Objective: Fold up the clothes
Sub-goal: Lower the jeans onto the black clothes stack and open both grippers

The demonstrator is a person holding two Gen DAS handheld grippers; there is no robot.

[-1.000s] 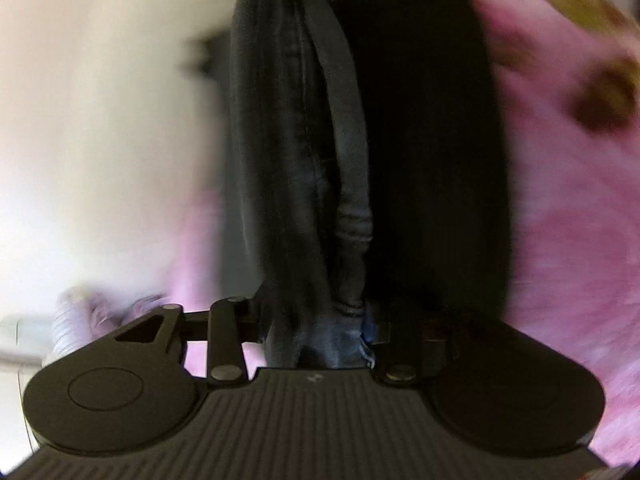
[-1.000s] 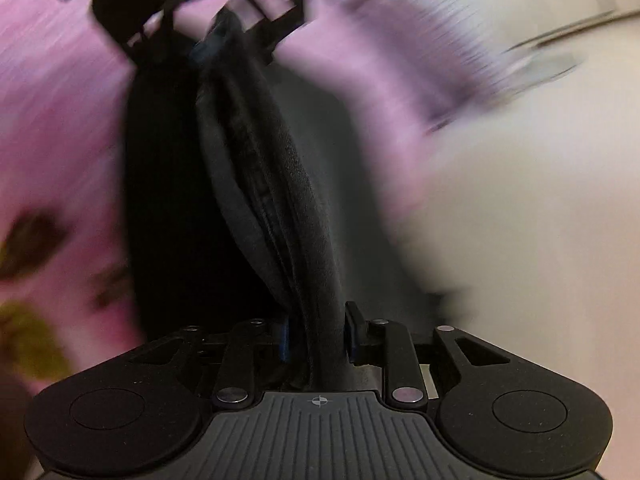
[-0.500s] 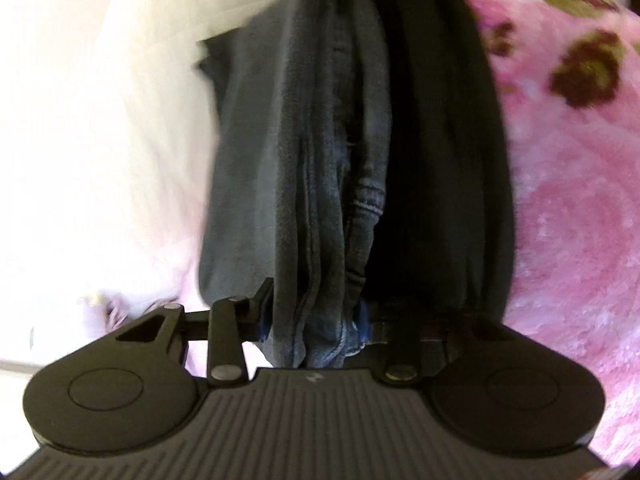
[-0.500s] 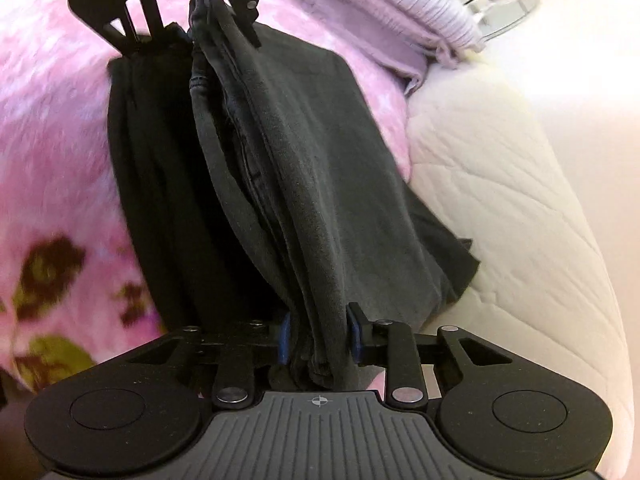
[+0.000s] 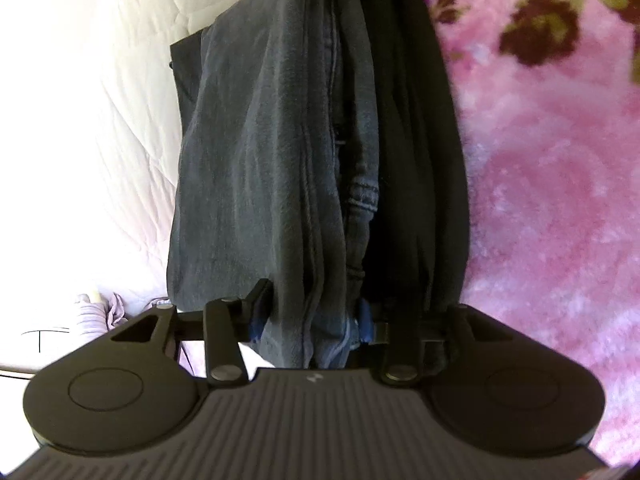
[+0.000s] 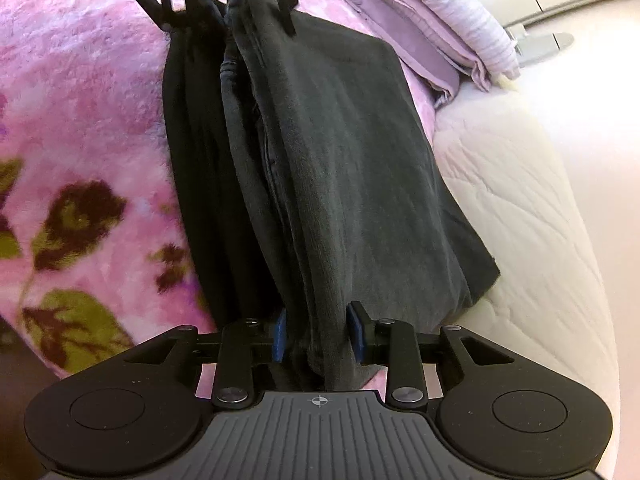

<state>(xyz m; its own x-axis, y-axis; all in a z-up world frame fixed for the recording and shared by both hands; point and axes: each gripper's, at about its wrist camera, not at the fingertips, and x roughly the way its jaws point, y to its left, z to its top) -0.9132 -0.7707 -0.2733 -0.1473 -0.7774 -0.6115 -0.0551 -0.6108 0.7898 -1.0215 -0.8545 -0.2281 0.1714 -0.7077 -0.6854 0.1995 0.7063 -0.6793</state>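
Both hand-held grippers are clamping opposite ends of dark folded trousers (image 6: 328, 168): the left hand-held gripper (image 5: 310, 322) and right hand-held gripper (image 6: 318, 334), jaws just easing wider, stretching them above a pink floral blanket (image 6: 80, 140), white quilt (image 6: 520, 220) at 3 o'clock.

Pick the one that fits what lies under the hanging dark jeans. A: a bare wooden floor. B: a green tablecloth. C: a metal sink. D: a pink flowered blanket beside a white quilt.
D: the jeans, gripped by the right claw and the left claw, hang over a pink flowered blanket with a white quilt next to it.
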